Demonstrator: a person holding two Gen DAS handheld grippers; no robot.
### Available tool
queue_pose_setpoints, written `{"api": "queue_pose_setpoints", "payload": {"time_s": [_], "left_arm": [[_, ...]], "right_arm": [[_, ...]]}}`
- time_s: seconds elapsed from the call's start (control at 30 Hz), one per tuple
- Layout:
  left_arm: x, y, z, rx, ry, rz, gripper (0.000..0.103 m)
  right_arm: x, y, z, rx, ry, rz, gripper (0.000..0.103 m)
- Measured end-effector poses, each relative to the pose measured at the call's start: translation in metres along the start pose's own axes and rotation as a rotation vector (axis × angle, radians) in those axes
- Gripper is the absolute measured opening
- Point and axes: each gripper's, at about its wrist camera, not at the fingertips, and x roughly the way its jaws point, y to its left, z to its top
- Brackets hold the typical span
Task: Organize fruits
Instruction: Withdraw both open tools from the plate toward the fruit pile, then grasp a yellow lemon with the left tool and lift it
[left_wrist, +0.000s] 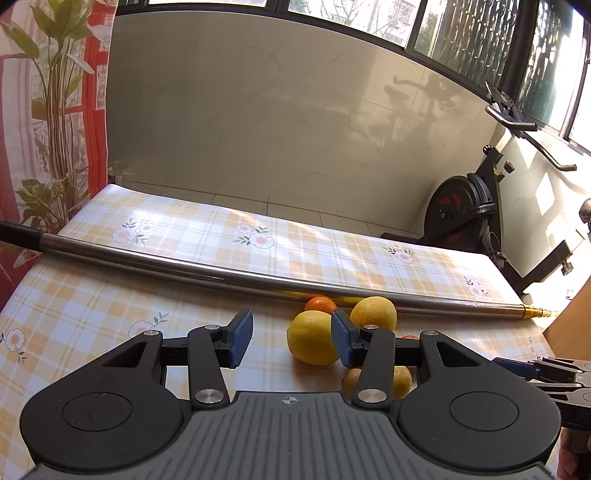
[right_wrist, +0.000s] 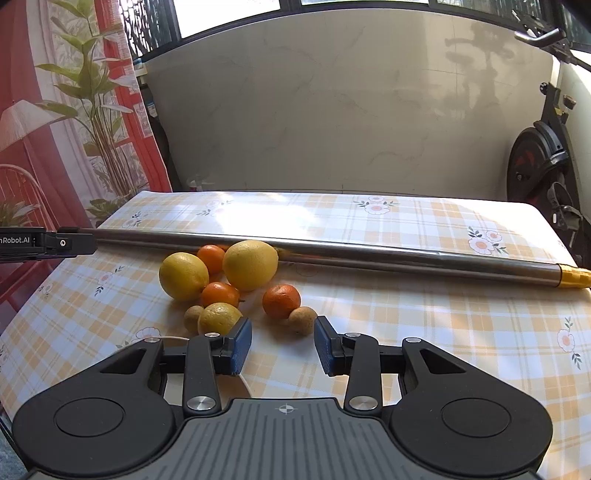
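Long steel pole (right_wrist: 332, 254) across the checked table (right_wrist: 443, 332), seemingly a backstop against rolling. Just before it, clustered: lemons (right_wrist: 250, 264), oranges (right_wrist: 281, 301), small brown fruits (right_wrist: 303, 320). Nearer than the pole, left gripper (left_wrist: 291, 341) and right gripper (right_wrist: 282, 345), jaws apart, empty.

Fruits (right_wrist: 236, 284) (lemons, tangerines, small brown ones) clustered on tablecloth.

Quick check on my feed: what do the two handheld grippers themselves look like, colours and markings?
Both match: the left gripper and right gripper have black linkage arms with silver pivot rivets, round black side housings, a ribbed grey centre plate bearing a small crosshair mark, and blue textured finger pads. White lettering ending "nRobot.AI" shows on the left gripper's side in the right wrist view.
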Motion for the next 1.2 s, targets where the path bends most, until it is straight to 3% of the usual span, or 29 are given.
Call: {"api": "queue_pose_setpoints", "payload": {"time_s": [0.63,0.67,0.8,1.2], "left_arm": [[0.053,0.004,0.003,-0.017,0.075,0.019,0.05],[0.057,0.003,0.002,-0.026,0.075,0.017,0.051],[0.072,-0.001,0.001,-0.062,0.075,0.016,0.073],[0.113,-0.016,-0.009,-0.056,0.146,-0.017,0.073]], "right_arm": [[0.029,-0.009,0.007,0.002,0.046,-0.001,0.035],[0.03,-0.009,0.006,0.0,0.048,-0.001,0.035],[0.035,-0.011,0.005,0.006,0.054,0.001,0.035],[0.042,-0.023,-0.002,0.037,0.067,0.001,0.035]]}}
